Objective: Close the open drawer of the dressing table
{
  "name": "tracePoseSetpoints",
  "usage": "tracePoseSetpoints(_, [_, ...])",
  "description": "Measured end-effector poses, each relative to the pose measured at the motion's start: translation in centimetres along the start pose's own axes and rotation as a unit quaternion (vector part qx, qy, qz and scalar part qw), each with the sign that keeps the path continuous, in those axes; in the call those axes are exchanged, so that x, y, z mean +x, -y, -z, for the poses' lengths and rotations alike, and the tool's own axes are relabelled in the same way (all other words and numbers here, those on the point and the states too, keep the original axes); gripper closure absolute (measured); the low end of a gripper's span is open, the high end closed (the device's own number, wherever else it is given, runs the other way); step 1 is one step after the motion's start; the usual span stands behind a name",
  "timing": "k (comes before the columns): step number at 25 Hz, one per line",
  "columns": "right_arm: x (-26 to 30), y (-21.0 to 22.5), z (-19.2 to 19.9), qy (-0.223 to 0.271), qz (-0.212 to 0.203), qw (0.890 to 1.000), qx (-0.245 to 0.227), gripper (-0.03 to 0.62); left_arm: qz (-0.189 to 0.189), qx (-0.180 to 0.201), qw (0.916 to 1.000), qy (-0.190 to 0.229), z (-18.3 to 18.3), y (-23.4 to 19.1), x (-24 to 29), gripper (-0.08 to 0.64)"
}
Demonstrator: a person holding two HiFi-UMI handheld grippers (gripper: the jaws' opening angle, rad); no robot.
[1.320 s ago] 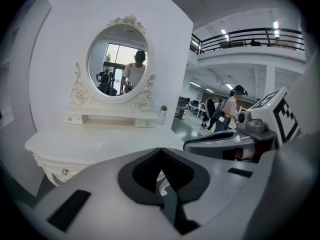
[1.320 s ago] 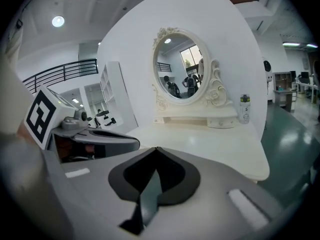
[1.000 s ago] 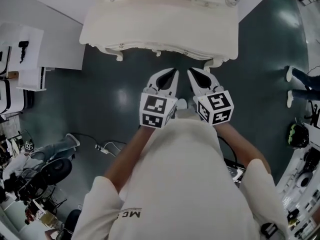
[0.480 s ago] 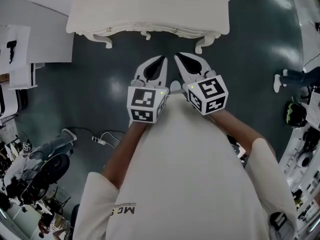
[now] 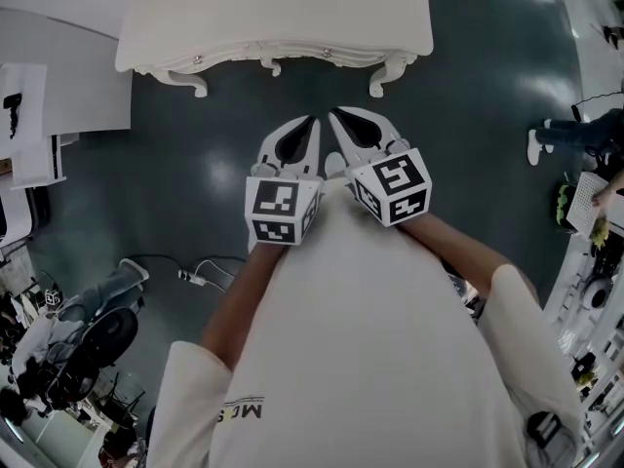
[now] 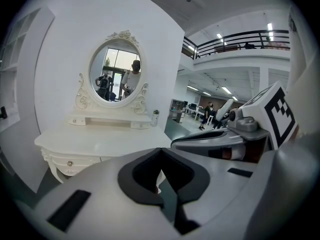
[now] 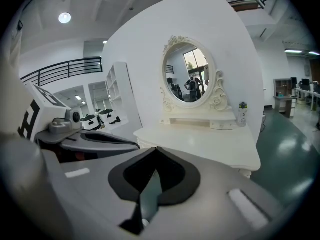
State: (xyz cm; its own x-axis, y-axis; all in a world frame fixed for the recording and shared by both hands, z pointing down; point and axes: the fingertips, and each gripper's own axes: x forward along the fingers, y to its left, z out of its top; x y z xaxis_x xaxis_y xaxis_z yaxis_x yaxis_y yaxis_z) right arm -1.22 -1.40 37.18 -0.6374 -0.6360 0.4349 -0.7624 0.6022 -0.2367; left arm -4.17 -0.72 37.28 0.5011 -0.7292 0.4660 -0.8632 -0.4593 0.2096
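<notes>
The dressing table (image 5: 273, 13) is cream-white with a smooth, faintly glossy tabletop (image 6: 105, 143), a scalloped carved apron and short curled legs. An oval mirror (image 6: 116, 69) in a frame of scrollwork stands at its back above a low shelf, and a small bottle (image 7: 243, 113) with a dark cap stands at one end of that shelf. The drawer (image 6: 70, 163) shows as a curved front panel with a small round metal knob, and it sits in line with the apron. The floor (image 5: 195, 164) is dark green and shiny, with pale glints of light on it. The left gripper (image 5: 310, 125) and the right gripper (image 5: 341, 117) are matt grey plastic shells with black rubbery pads, each carrying a white cube printed with black square markers. Both pairs of fingers are closed, pad against pad, with nothing between them. They are held side by side in front of the person's white shirt (image 5: 361, 359). Their tips angle towards the table's front. The drawer lies ahead of the fingers and well apart from them, with bare floor between.
</notes>
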Motion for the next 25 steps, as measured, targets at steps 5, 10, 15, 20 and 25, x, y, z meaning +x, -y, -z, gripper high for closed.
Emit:
tracePoseSetpoints(5, [-1.1,0.7,-0.1,0.008,0.007,1.0,-0.001,0.589,0.005,-0.003,1.0,-0.002,0.0,0.7,0.5,0.551])
tracePoseSetpoints(10, [-1.9,1.0,0.2,0.013,0.012,1.0,0.003,0.591,0.018,0.01,0.9998,-0.009,0.4,2.1,0.7,0.551])
tracePoseSetpoints(15, [-2.7,1.2,0.3,0.015,0.008,1.0,0.002,0.591,0.015,0.004,0.9998,-0.011,0.6,2.7,0.8,0.551])
tracePoseSetpoints(20, [-2.7,1.4,0.5,0.015,0.004,1.0,0.006,0.591,0.013,0.003,0.9998,-0.015,0.9,2.8,1.0,0.551])
tracePoseSetpoints(25, [-2.3,1.8,0.5,0.013,0.002,1.0,0.01,0.591,0.009,0.001,0.9999,-0.015,0.7,2.4,1.4,0.551])
